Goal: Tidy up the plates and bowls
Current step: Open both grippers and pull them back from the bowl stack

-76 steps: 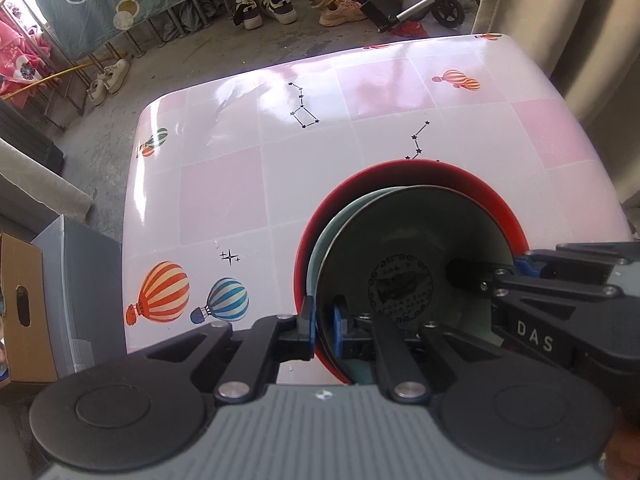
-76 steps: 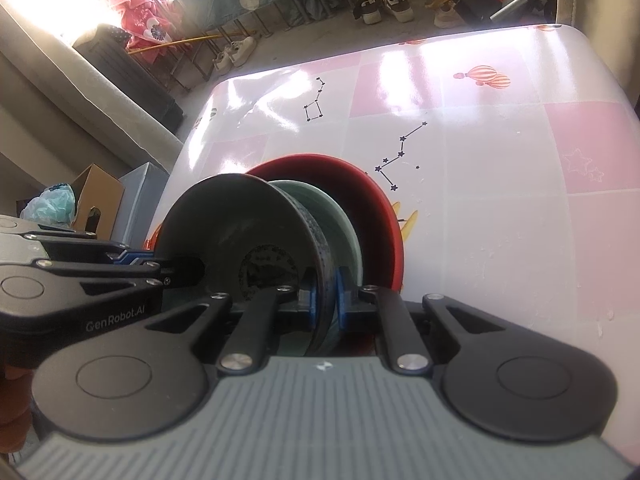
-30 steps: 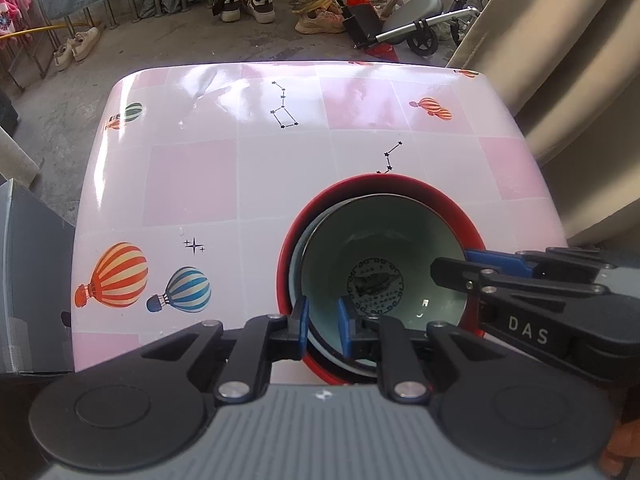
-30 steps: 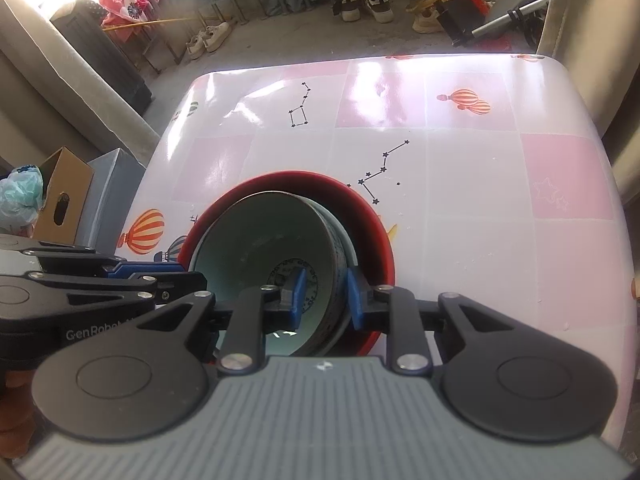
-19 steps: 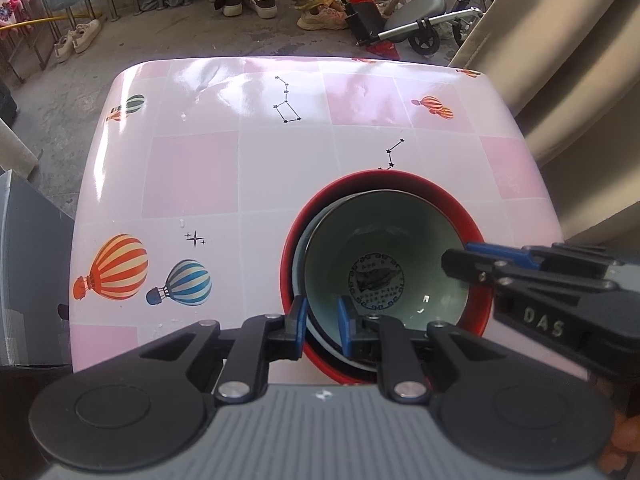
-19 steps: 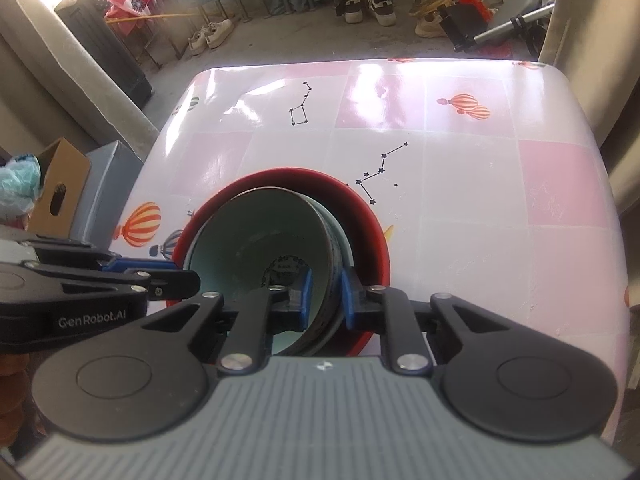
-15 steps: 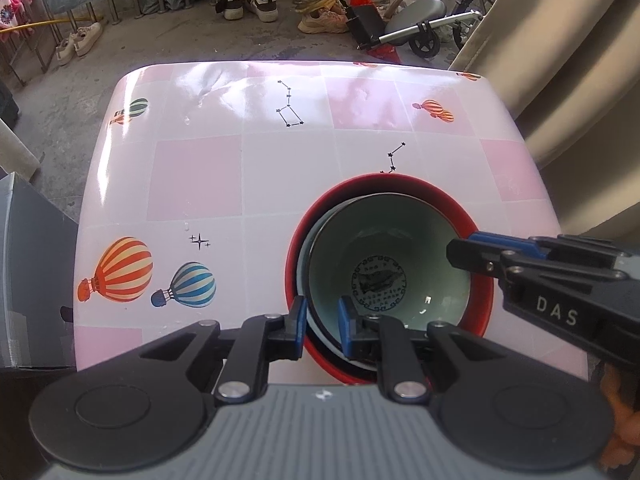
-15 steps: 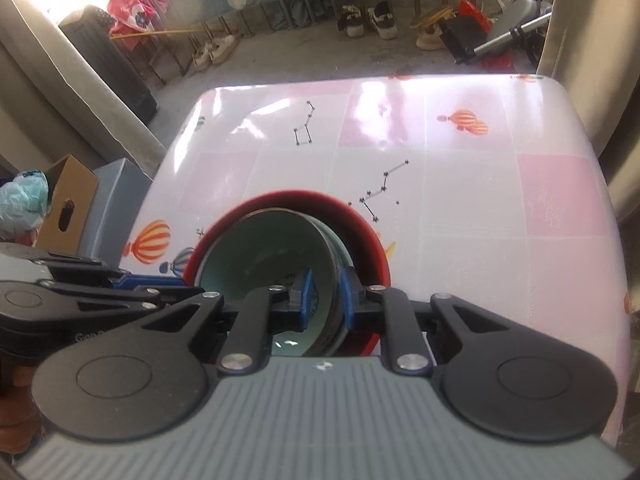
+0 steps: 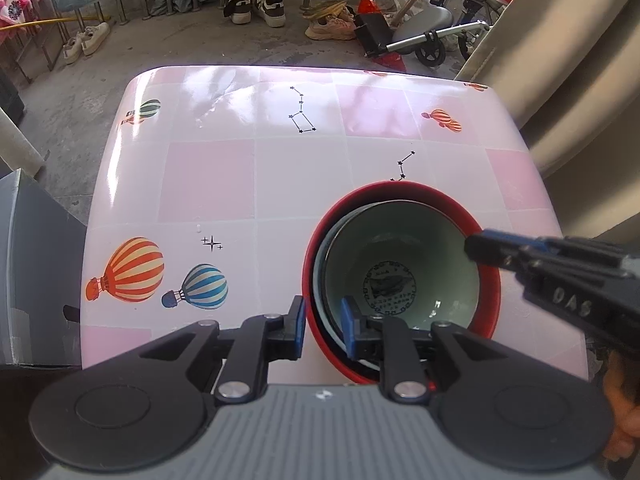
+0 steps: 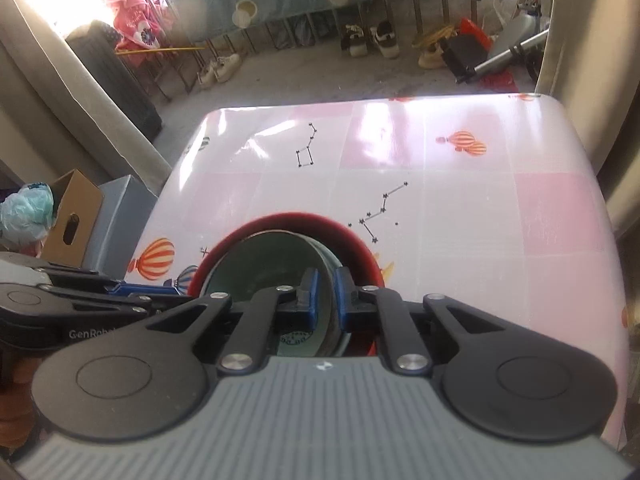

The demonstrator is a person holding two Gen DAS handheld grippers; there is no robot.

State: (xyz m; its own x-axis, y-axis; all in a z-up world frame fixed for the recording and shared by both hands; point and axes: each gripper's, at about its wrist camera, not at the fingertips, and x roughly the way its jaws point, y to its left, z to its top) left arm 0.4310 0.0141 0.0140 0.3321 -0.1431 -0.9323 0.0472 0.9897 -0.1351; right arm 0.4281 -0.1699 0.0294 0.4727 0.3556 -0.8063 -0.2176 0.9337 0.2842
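Both claws stood at the near side of the stack, pointing steeply down at it. On the glossy pink-and-white checked table (image 9: 256, 184) with balloon and constellation prints lay the large round red plate (image 9: 490, 240), well toward the table's near right corner; nested in it was a pale grey-blue dish (image 9: 318, 268), of which only a sliver of rim showed, and in that sat the round celadon-green ceramic bowl (image 9: 400, 236) with a dark printed seal at its bottom. The stack was round, so it had no long axis to line up with; what mattered was which rim lay between which pads.

The left claw (image 9: 322, 324) straddled the stack's near left edge, one blue pad outside the red plate's rim and the other inside above the inner dishes; its jaws were opening, and the pads appeared to stand just off the rims, so it looked released. The right claw (image 10: 325, 295) bracketed the green bowl's right wall, its jaws closing on that wall with little gap left to see, so I judged it clenched on the bowl. In the left view its fingers (image 9: 504, 248) reached in from the right, above the plate's far right rim.

The right hand was therefore the one placed to act on the bowl; the next move probably turned on that pinch
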